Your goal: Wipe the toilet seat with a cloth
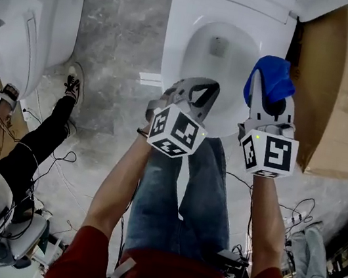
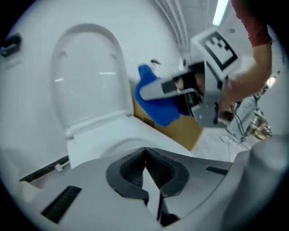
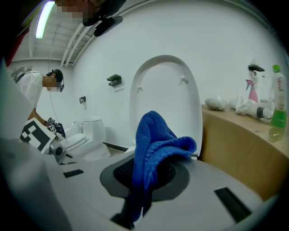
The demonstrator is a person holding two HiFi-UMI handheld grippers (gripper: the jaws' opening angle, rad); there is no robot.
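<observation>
wiping step about beginning: right gripper [image 1: 266, 98] clamping blue cloth [image 1: 277, 76] between jaws, hovering at right side of toilet seat [image 1: 175, 55]; contact unclear. lid [image 3: 165, 90] standing up. next move probably needing cloth pressing onto rim, then sweeping round. left gripper [image 1: 197, 92] empty, jaws closed together, tilting down over seat front. both forearms reaching forward.

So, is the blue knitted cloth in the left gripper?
No, the right gripper clamps the blue knitted cloth; the left gripper is empty.
</observation>
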